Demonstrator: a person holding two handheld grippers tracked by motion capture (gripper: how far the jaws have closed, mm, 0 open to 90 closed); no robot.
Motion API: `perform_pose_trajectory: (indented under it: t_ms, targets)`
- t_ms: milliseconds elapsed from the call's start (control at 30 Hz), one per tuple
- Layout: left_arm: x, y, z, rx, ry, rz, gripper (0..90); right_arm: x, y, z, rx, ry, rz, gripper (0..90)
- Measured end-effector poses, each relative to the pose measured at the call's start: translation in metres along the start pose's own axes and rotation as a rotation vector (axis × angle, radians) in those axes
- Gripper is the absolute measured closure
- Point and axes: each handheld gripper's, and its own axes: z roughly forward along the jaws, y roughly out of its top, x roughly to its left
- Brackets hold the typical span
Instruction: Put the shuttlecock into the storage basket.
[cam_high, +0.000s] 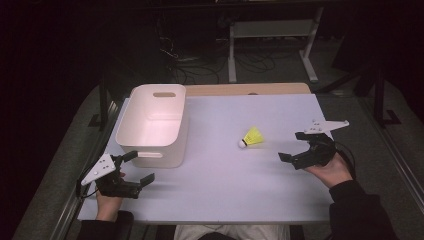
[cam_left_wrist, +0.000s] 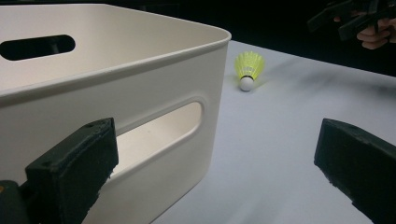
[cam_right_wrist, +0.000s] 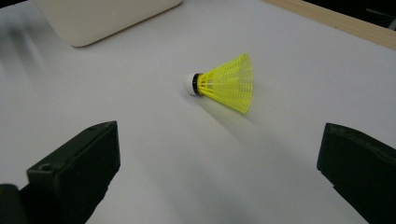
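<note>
A yellow shuttlecock (cam_high: 252, 137) with a white cork lies on its side on the white table (cam_high: 225, 190), right of centre. It also lies ahead of the right gripper's jaws (cam_right_wrist: 226, 83) and far off past the bin's corner (cam_left_wrist: 249, 69). My right gripper (cam_high: 295, 146) hovers open just right of it, nothing between its jaws. A white plastic bin (cam_high: 155, 124), empty, stands at the left. My left gripper (cam_high: 137, 167) is open at the bin's near side, by its handle slot (cam_left_wrist: 161, 128).
A wooden strip (cam_high: 247, 89) runs along the table's far edge. Beyond it stand a metal frame (cam_high: 270, 45) and cables on a dark floor. A bare stretch of tabletop lies between the two grippers.
</note>
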Motion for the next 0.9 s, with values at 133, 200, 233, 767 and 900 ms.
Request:
perform_pose_trajectory:
  t_ms: [133, 200, 233, 767, 900]
  targets:
    - [0.0, 0.0, 0.0, 0.002, -0.001, 0.001, 0.0, -0.001, 0.005, 0.002, 0.009, 0.002, -0.013, 0.0]
    - [0.0, 0.0, 0.0, 0.002, 0.0, 0.001, 0.0, 0.0, 0.007, 0.002, 0.011, 0.003, -0.014, 0.0]
    - [0.0, 0.0, 0.0, 0.001, -0.001, 0.001, 0.0, 0.0, 0.008, 0.003, 0.014, 0.005, -0.018, 0.0]
    - [0.0, 0.0, 0.0, 0.002, 0.0, 0.001, 0.0, -0.007, 0.022, 0.016, 0.049, 0.018, -0.033, 0.0]
    - [0.0, 0.0, 0.0, 0.001, 0.0, 0.001, 0.0, -0.008, 0.025, 0.019, 0.059, 0.02, -0.039, 0.0]
